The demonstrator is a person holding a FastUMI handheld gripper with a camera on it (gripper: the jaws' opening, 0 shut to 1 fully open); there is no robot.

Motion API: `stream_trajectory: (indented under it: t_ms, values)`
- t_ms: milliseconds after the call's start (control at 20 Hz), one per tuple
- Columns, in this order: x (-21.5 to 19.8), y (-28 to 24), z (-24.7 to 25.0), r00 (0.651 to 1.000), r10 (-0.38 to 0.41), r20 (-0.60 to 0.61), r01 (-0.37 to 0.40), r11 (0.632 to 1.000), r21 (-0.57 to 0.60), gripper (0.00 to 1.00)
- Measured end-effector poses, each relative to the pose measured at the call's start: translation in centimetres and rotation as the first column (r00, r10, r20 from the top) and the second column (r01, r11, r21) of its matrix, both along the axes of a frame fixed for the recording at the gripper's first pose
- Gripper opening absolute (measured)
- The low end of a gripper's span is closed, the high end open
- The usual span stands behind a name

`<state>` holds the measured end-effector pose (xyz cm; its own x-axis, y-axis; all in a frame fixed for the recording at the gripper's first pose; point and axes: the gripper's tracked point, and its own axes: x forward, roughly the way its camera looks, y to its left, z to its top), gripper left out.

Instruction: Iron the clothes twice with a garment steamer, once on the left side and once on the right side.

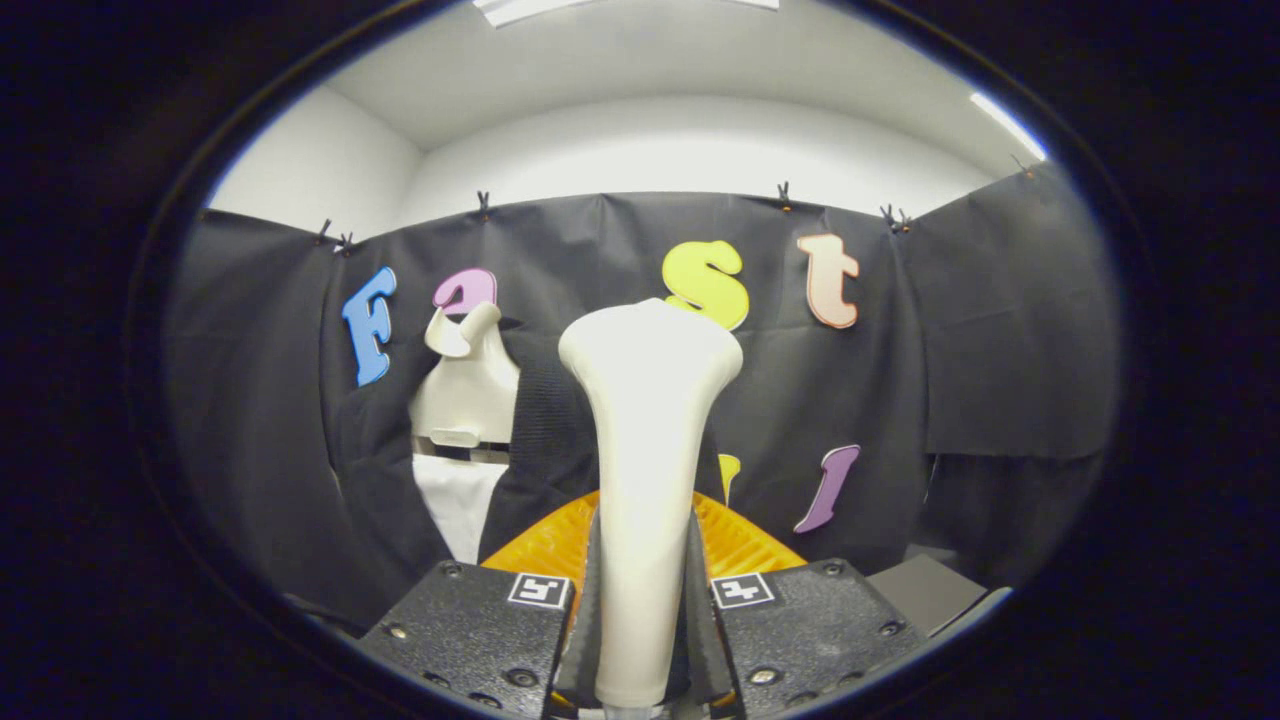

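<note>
A smooth, cream-white plastic garment steamer (pixel 648 450) stands upright between the two fingers of the gripper (pixel 645 600), its slim handle widening upward into a flared, rounded head with a matte, slightly glossy surface. Both fingers press on the sides of the handle, one on each side, so the gripper is clamped on the steamer; the lower end of the handle runs down past the fingers and is cut off from sight. The finger bodies look like coarse, grainy moulded blocks with screws set in them, and each carries a small square black-and-white marker tag. Just behind the handle, and partly hidden by it and by the fingers, lies an orange ribbed plastic piece (pixel 740 540) with fine parallel ridges; its full shape cannot be made out. Beyond the fingers, to the left of the steamer's head, a cream plastic hanger form with a curved hook (pixel 466 385) hangs against the black cloth wall (pixel 1000 350), which is pinned along its top by small clips. On the hanger is a dark knitted garment (pixel 545 430) over a white fabric panel (pixel 460 500), the garment's right side hidden by the steamer. A grey flat surface (pixel 925 590) shows by the right finger.
</note>
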<state>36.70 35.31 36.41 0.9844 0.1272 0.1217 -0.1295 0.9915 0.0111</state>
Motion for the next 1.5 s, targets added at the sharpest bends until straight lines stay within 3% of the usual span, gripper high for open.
stream_trajectory:
  t_ms: [450, 1500]
  values:
    - [1.9, 2.0, -3.4, 0.997, 0.02, -0.072, -0.021, 0.999, -0.026, 0.38]
    - [-0.9, 1.6, -16.7, 0.978, 0.027, -0.205, -0.055, 0.99, -0.133, 0.38]
